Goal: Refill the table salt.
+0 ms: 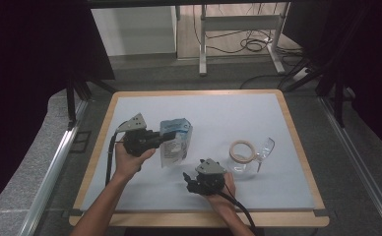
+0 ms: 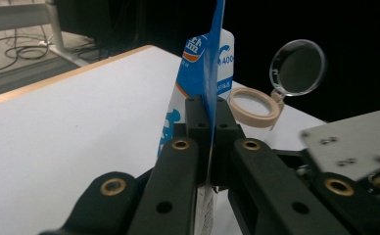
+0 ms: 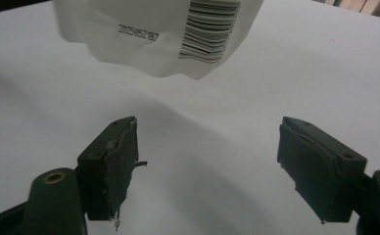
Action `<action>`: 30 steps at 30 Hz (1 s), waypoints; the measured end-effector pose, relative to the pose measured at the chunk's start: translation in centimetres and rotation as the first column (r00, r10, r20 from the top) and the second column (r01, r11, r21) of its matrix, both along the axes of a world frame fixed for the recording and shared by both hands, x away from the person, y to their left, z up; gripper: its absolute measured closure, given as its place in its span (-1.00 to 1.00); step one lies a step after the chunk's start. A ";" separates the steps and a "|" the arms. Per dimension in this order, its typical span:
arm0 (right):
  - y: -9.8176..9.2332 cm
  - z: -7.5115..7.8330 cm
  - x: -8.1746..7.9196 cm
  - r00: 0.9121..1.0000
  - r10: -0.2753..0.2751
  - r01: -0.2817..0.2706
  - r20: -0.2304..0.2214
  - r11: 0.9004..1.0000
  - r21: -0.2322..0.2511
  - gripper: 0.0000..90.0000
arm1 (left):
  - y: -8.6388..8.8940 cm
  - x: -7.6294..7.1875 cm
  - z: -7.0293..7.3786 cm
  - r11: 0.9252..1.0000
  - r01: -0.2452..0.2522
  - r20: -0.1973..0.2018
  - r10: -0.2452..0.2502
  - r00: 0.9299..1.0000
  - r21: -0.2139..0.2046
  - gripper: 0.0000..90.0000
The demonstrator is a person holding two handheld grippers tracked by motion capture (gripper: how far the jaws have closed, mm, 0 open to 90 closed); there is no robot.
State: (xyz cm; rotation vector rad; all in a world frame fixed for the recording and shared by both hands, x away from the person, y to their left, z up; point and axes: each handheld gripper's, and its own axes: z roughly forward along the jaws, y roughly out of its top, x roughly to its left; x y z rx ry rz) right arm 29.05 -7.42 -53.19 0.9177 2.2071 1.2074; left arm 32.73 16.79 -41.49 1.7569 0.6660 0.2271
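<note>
two grippers over worktop (image 1: 130,105). left gripper (image 2: 208,122) fingers (image 2: 196,115) pinching blue-white pouch (image 1: 175,142) by its edge, held upright near worktop centre. right gripper (image 3: 207,166) fingers (image 3: 112,161) spread, nothing between, just below pouch. open-lidded jar (image 1: 243,156) right.

You see the table (image 1: 130,162) evenly and softly lit, its surroundings falling into deep shadow; close-up jaws blur slightly, and the pouch (image 3: 178,39) casts a faint shadow.
</note>
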 end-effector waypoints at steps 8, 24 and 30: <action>1.3 0.0 0.7 0.999 -0.049 0.049 0.008 0.998 -0.046 -0.54 | -1.0 -1.0 1.1 0.999 0.039 0.021 -0.039 0.999 -0.002 1.00; 1.5 0.8 0.9 0.992 -0.008 0.012 0.126 0.999 -0.030 -0.39 | -2.8 -0.8 1.9 0.996 0.082 0.015 -0.082 0.996 -0.014 1.00; 1.3 0.8 0.5 0.989 0.011 -0.004 0.150 0.999 -0.047 -0.26 | -3.2 -0.5 1.9 0.997 0.076 0.008 -0.076 0.997 -0.009 1.00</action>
